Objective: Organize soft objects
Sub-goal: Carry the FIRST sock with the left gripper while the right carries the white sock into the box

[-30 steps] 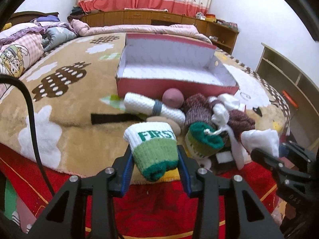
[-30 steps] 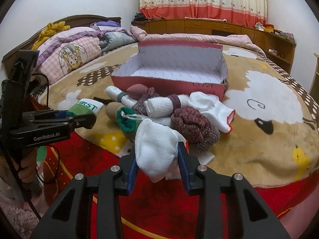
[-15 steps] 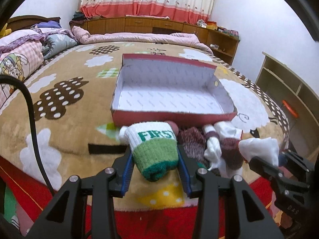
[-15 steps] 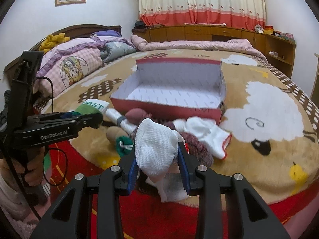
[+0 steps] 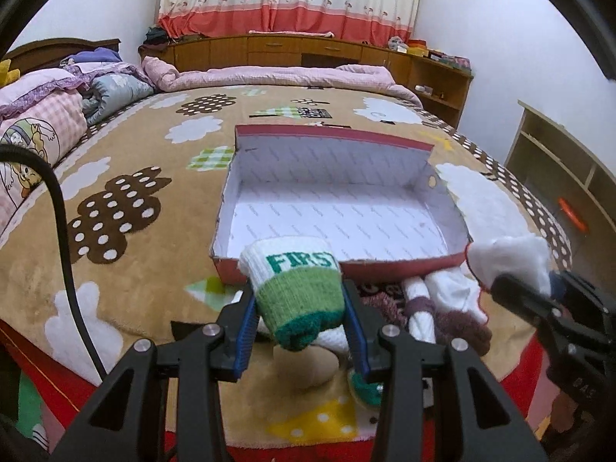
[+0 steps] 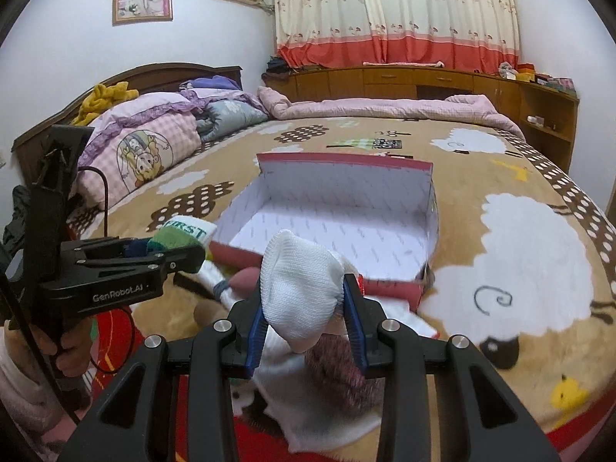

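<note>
carrying step: left gripper (image 5: 299,310) clamps the green sock (image 5: 298,288), right gripper (image 6: 304,308) a white sock (image 6: 298,288). next they need dropping into the box (image 5: 338,208).

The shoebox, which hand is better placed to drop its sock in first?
Probably left. The left gripper holds the green sock right at the near wall of the shoebox, its tip overlapping the rim. The right gripper with the white sock seems slightly farther back, above the pile.

Left gripper (image 5: 299,310) and right gripper (image 6: 306,308), side by side, fingers (image 5: 246,317) clamped.
</note>
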`<state>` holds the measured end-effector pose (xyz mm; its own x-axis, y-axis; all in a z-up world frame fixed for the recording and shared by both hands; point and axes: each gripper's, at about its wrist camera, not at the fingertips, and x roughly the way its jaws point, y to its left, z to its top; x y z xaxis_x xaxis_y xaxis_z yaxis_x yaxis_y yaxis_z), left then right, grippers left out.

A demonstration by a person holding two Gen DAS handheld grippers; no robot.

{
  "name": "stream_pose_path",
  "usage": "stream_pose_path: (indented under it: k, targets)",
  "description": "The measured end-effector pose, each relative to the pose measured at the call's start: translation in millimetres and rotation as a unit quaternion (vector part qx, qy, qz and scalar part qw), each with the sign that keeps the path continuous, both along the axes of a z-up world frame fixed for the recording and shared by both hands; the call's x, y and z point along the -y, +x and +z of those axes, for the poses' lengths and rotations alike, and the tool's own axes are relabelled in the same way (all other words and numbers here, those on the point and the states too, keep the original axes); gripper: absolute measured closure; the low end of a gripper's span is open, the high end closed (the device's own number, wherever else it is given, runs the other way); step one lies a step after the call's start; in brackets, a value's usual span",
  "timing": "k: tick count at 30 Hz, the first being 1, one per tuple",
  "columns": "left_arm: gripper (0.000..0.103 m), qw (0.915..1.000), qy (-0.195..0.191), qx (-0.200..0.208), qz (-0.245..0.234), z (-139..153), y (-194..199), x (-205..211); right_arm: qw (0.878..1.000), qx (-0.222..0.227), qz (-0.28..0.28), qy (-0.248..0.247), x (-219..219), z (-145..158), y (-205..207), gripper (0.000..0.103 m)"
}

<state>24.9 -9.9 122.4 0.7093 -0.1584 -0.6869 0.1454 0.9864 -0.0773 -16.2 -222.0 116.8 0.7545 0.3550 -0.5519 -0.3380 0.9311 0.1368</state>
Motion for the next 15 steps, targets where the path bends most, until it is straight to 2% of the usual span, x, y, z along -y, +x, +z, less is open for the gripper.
stream_pose_path:
  k: [7,15]
  targets:
    - [0.06,1.0,-0.003,0.009,-0.004,5,21,1,1.0,-0.007,0.004,-0.01,2,2,23,0.066]
    - [0.06,0.9995,-0.003,0.006,-0.03,7,59,1,0.999,-0.008,-0.038,-0.02,-3,1,46,0.066]
